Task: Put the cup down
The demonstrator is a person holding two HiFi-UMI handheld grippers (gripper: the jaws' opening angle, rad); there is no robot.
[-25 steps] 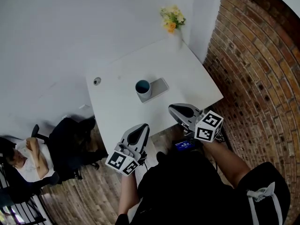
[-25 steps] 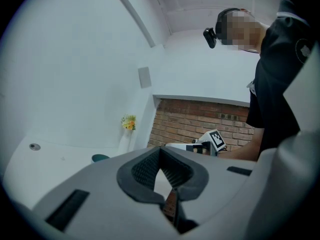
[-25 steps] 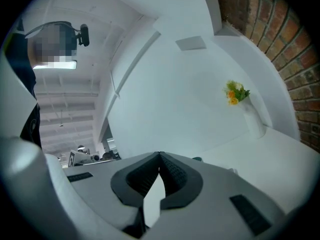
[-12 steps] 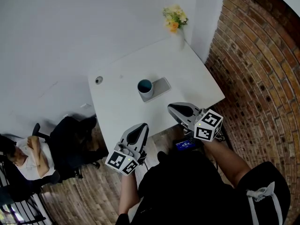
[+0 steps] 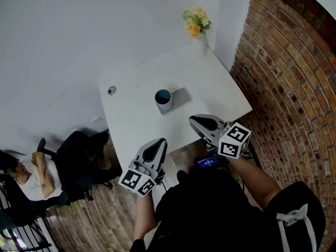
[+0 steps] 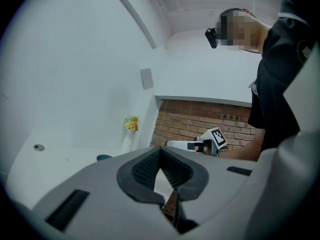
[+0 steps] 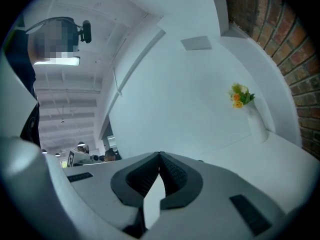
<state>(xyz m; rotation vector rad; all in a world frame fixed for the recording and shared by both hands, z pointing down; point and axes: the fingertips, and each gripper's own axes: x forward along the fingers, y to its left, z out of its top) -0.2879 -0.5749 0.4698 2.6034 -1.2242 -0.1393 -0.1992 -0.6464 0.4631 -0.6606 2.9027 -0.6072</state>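
Cup point(image 5: 163, 100) stands upright on the white table point(image 5: 210, 83), seemingly on the left end of a grey mat point(image 5: 180, 96). It is at twelve o'clock from my left gripper point(image 5: 157, 142) and ten o'clock from my right gripper point(image 5: 193, 121). Both pairs of my jaws are pressed together with nothing between them, well short of it. I judge it rigid, smooth-walled, probably slippery, breakable and fairly light. I'd take it across the wall just under the rim, squeezing gently.
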